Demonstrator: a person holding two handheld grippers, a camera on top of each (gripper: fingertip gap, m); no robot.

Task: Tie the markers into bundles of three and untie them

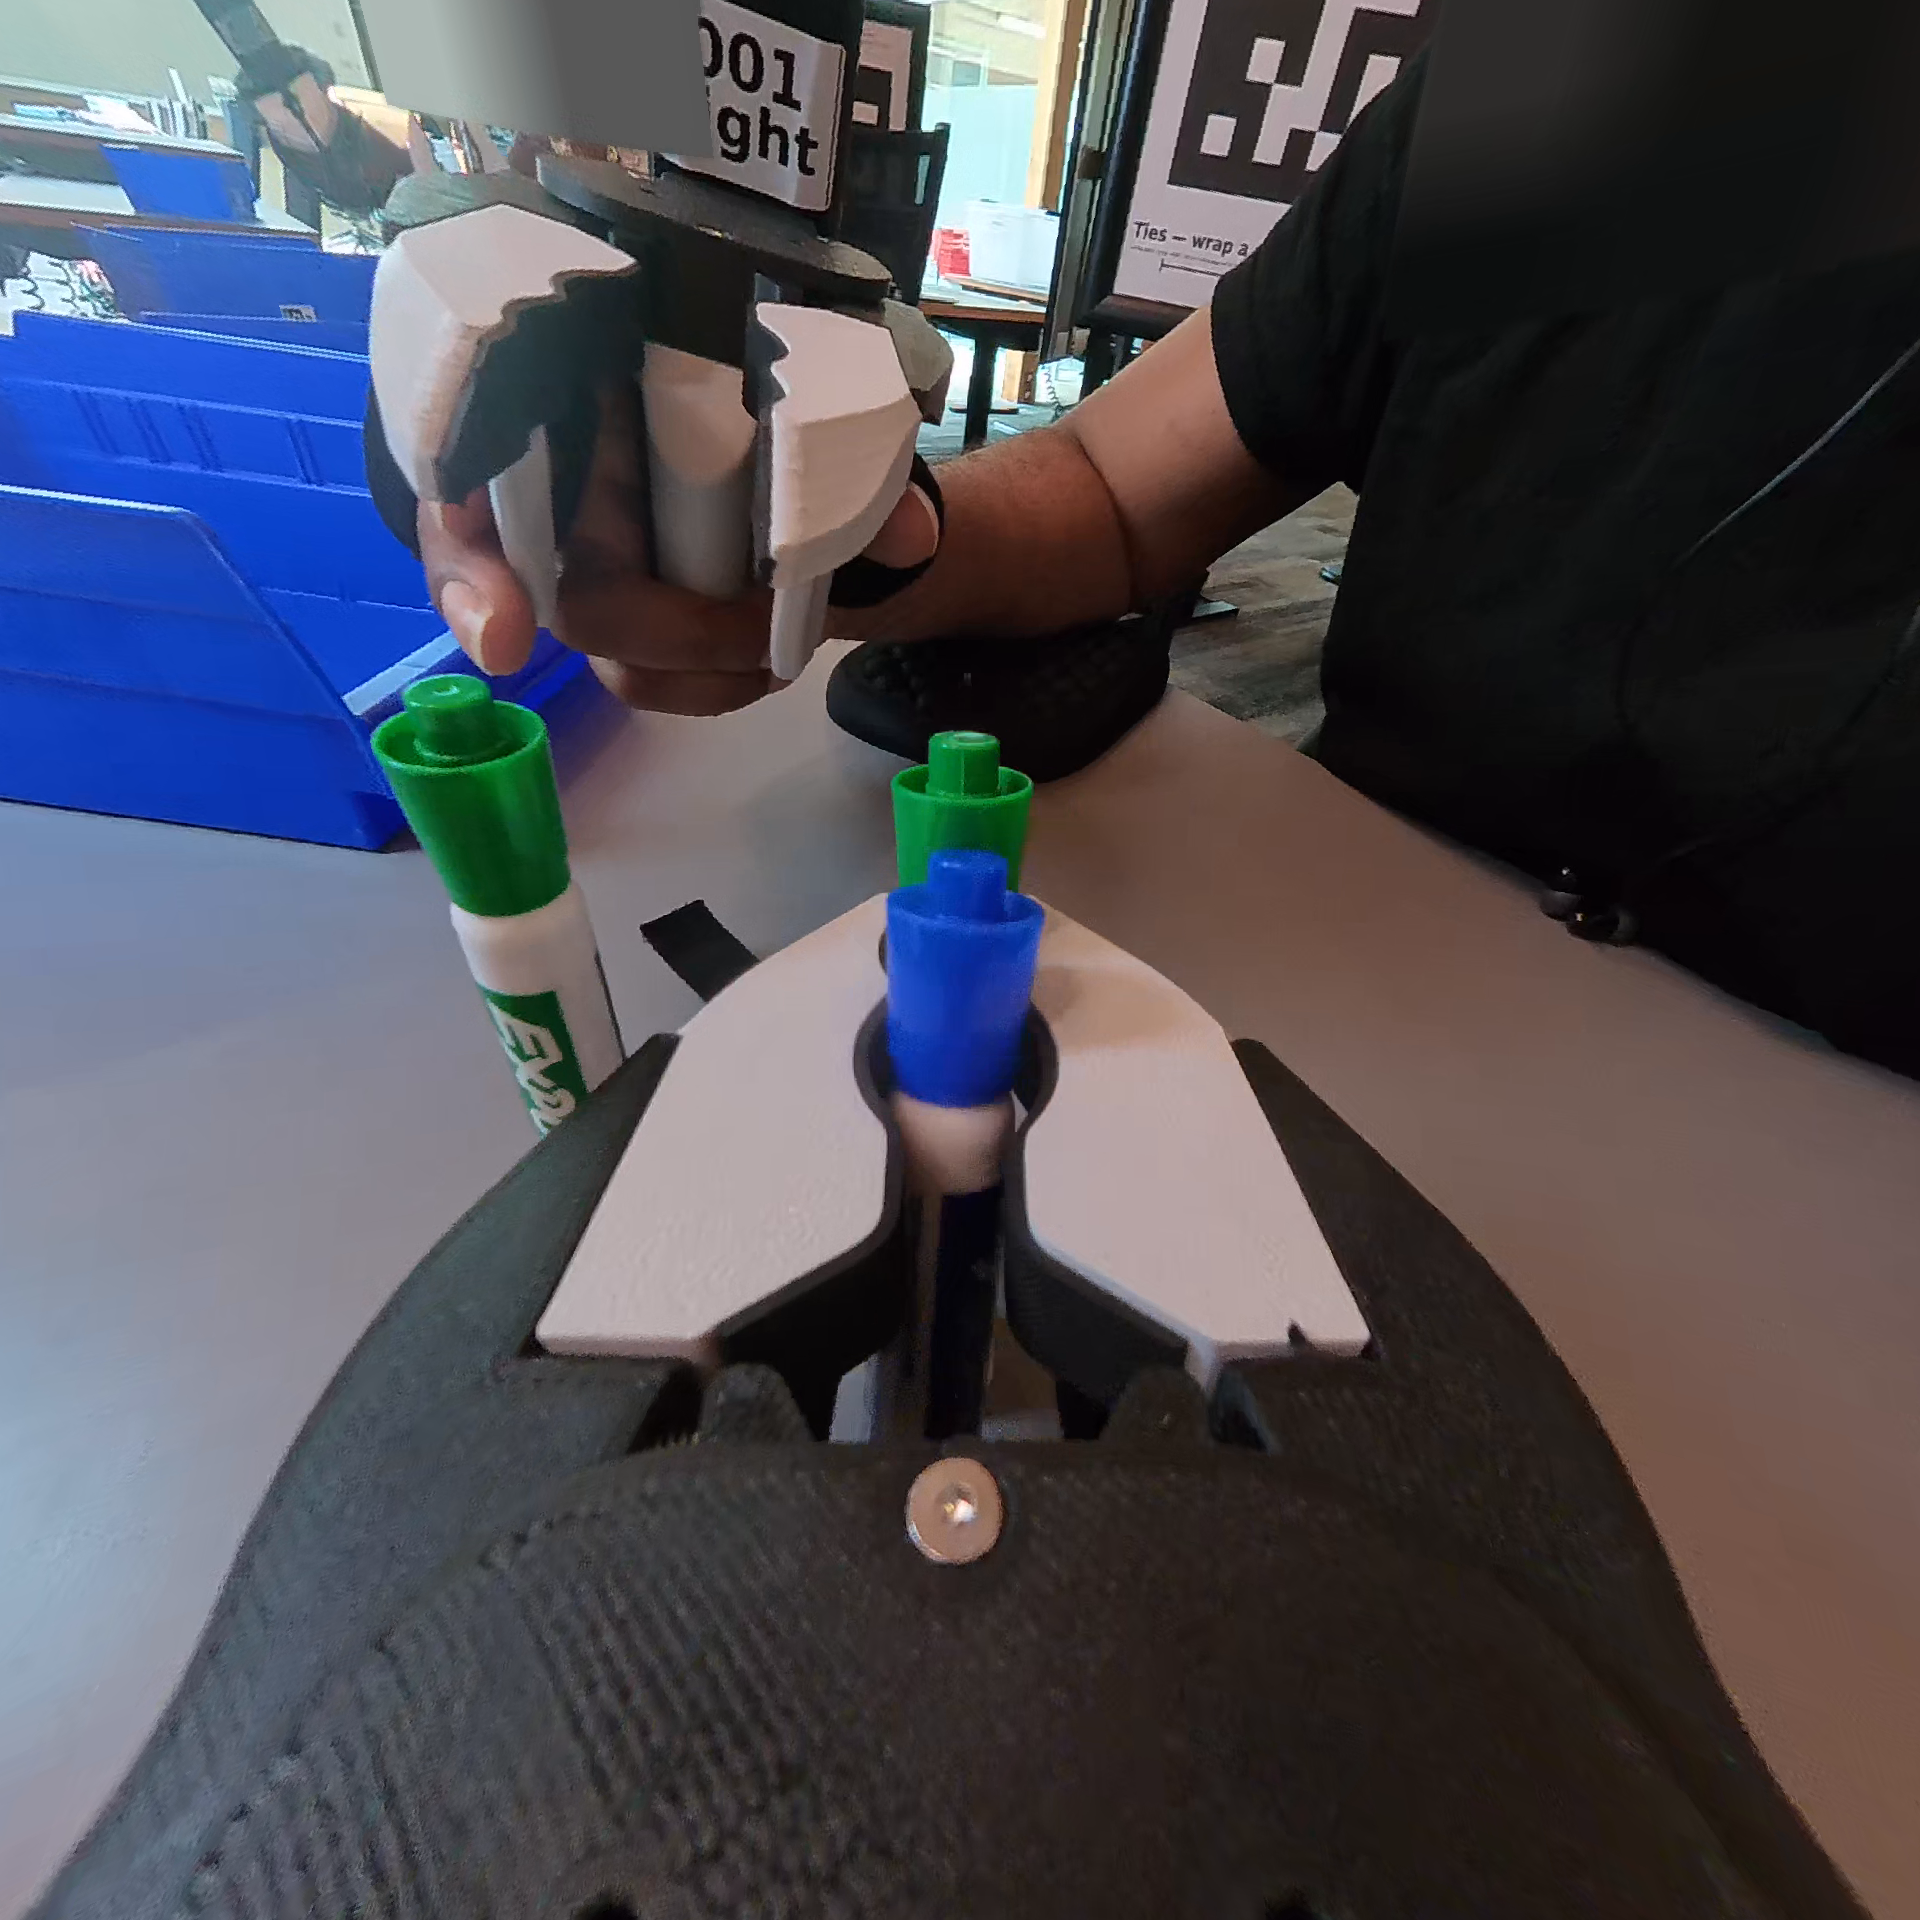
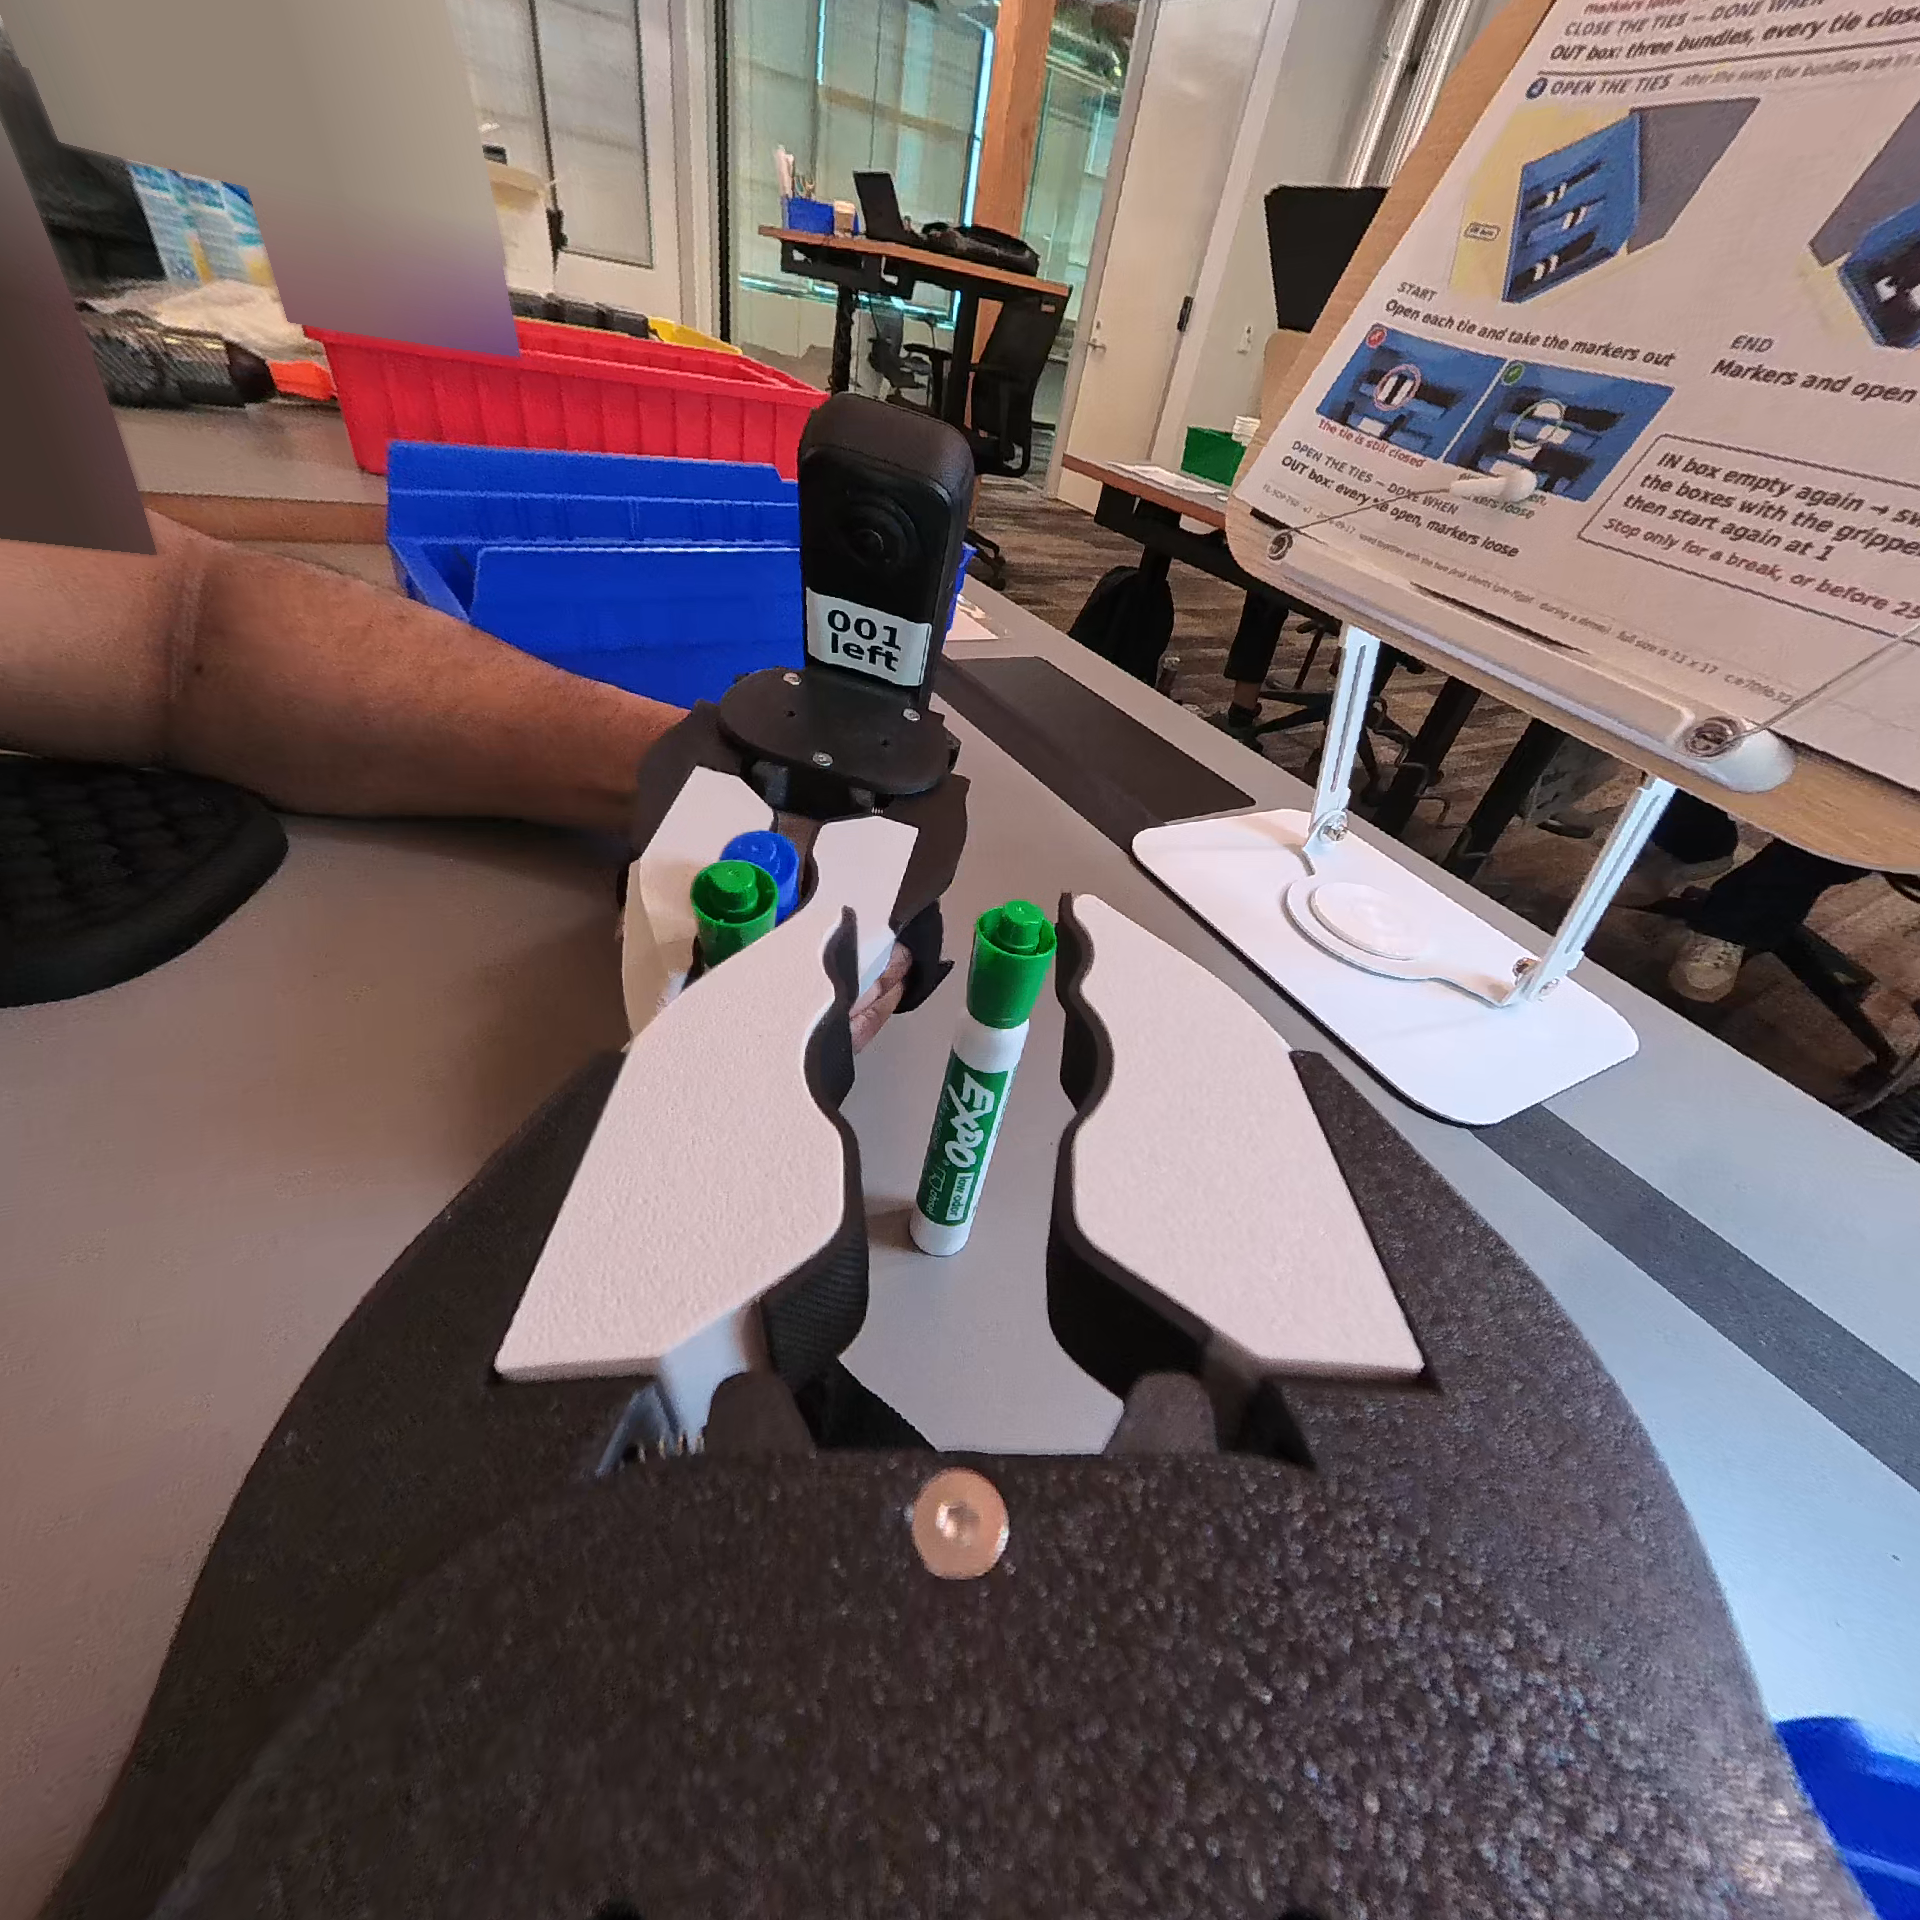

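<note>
My left gripper [image 1: 961, 935] is shut on an upright blue-capped marker [image 1: 961, 997]. A green-capped marker [image 1: 961, 790] stands right behind the blue one at the fingertips. In the right wrist view the left gripper [image 2: 769, 873] shows farther off with both the blue-capped marker [image 2: 764, 857] and that green-capped marker [image 2: 732, 904] between its fingers. A second green marker [image 2: 977, 1081] stands upright on the grey table, between the open fingers of my right gripper [image 2: 961, 925] without touching them. It also shows in the left wrist view [image 1: 488, 883], below the right gripper [image 1: 665, 447]. A black tie strap [image 1: 696, 940] lies on the table.
Blue bins [image 1: 156, 582] stand at the table's far left, and a red bin [image 2: 540, 405] behind a blue one [image 2: 582, 540]. An instruction board on a white stand [image 2: 1382, 997] is at the right. A black pad [image 1: 997, 686] lies under the person's arm.
</note>
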